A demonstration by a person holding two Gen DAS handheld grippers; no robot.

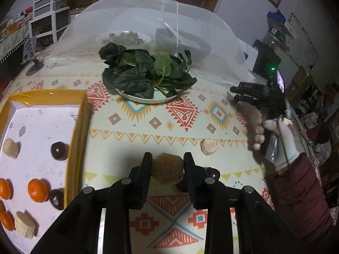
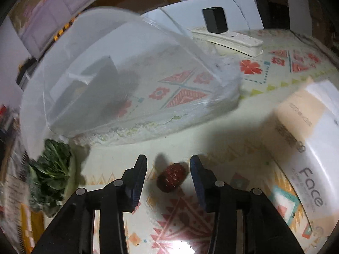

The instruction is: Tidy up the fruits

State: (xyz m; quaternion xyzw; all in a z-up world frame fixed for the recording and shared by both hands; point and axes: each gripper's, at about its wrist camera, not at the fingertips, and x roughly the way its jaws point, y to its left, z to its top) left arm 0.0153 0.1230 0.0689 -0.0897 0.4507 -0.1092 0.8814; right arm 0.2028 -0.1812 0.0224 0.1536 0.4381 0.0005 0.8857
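In the left wrist view my left gripper [image 1: 168, 158] is shut on a tan, rough-sided chunk [image 1: 167, 172], held just above the patterned tablecloth. Two dark round fruits [image 1: 212, 172] lie partly hidden beneath it, and a pale chunk [image 1: 208, 146] rests a little farther on. At the left, a yellow-rimmed white tray [image 1: 78, 127] holds oranges [image 1: 37, 190], dark round fruits [image 1: 59, 150] and pale chunks [image 1: 10, 148]. My right gripper [image 1: 234, 94] is at the right, in a gloved hand. In the right wrist view that gripper [image 2: 168, 160] stands open around a red date [image 2: 171, 177] lying on the cloth, pads clear of it.
A plate of leafy greens [image 1: 146, 100] sits mid-table in front of a white mesh food cover [image 1: 148, 17]. In the right wrist view, a power strip [image 2: 228, 40] lies at the back and a white tissue pack [image 2: 307, 148] at the right. The person's dark red sleeve [image 1: 300, 190] is at the right.
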